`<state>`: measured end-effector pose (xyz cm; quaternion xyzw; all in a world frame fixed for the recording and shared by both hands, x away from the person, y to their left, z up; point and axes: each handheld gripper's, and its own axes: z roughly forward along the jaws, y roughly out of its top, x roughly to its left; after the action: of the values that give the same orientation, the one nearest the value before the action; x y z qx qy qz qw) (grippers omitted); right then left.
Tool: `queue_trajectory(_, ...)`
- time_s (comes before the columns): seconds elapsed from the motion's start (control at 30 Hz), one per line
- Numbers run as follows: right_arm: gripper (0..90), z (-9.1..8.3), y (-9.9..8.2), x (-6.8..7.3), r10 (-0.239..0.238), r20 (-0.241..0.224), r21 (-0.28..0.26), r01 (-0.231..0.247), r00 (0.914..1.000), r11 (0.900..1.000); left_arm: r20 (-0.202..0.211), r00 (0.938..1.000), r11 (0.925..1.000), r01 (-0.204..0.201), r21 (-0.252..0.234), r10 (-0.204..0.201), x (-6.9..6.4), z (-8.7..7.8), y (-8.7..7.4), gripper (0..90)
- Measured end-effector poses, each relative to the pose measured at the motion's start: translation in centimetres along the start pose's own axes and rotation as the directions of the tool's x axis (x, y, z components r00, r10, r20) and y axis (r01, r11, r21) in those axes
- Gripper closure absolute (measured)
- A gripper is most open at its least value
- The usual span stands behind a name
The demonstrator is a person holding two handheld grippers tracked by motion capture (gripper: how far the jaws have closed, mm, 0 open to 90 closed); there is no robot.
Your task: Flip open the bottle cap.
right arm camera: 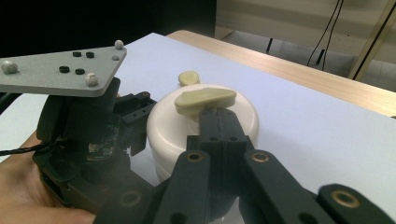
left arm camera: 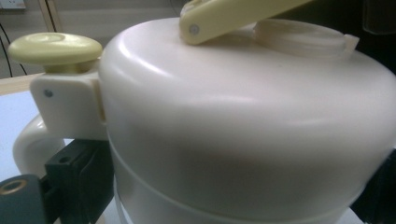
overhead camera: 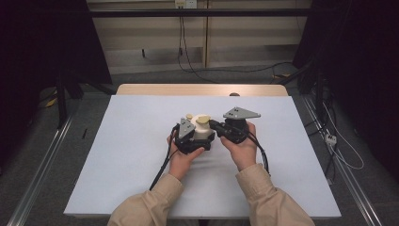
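Two black two-jaw grippers work one object. The right gripper [right arm camera: 218,122] has its jaws closed together, pressed against the pale yellow plastic lever [right arm camera: 205,100] on top of the cream plastic round container [overhead camera: 202,128], apparently to work that lever. The left gripper [overhead camera: 187,136] straddles the container's body with jaws spread wide against its sides, likely bracing it. The container stands near the middle of the white table surface [overhead camera: 131,141]; a yellow knob [left arm camera: 55,49] sits above its looped side handle [left arm camera: 30,144].
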<state>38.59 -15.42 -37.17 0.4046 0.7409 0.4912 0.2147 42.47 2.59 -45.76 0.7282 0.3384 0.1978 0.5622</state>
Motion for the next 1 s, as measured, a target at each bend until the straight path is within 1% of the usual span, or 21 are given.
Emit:
queue_trajectory(0.33,90.0,0.04,0.09,0.06,-0.001,0.001,-0.006,0.001,1.0,1.0,-0.001,1.0,1.0,-0.002,0.002,0.002,-0.02,-0.01,0.0,5.4)
queue_trajectory(0.4,90.0,0.22,0.02,0.12,-0.009,0.001,0.006,0.009,1.0,0.9999,0.0,1.0,1.0,-0.001,0.002,0.001,-0.01,-0.02,0.0,5.4)
queue_trajectory(0.63,90.0,0.54,0.11,0.39,-0.016,-0.006,0.003,0.017,0.9998,0.9999,0.0,1.0,1.0,-0.004,0.003,0.004,0.0,-0.02,0.0,5.5)
queue_trajectory(0.8,90.0,0.45,0.2,0.28,-0.009,-0.001,-0.001,0.009,1.0,1.0,-0.001,1.0,1.0,-0.007,0.003,0.007,0.02,-0.03,0.0,5.4)
queue_trajectory(0.87,90.0,0.44,0.23,0.25,-0.011,0.0,-0.002,0.011,0.9999,0.9999,0.0,1.0,1.0,0.003,-0.002,-0.003,-0.04,0.01,-0.01,5.4)
queue_trajectory(0.93,90.0,0.43,0.26,0.25,-0.009,0.0,-0.005,0.009,1.0,0.9999,0.003,1.0,1.0,0.003,-0.001,-0.003,-0.05,0.02,-0.02,5.4)
queue_trajectory(1.0,90.0,0.41,0.31,0.28,-0.008,-0.001,-0.008,0.008,1.0,0.9999,-0.002,1.0,1.0,-0.001,-0.001,0.001,-0.03,0.0,-0.01,5.4)
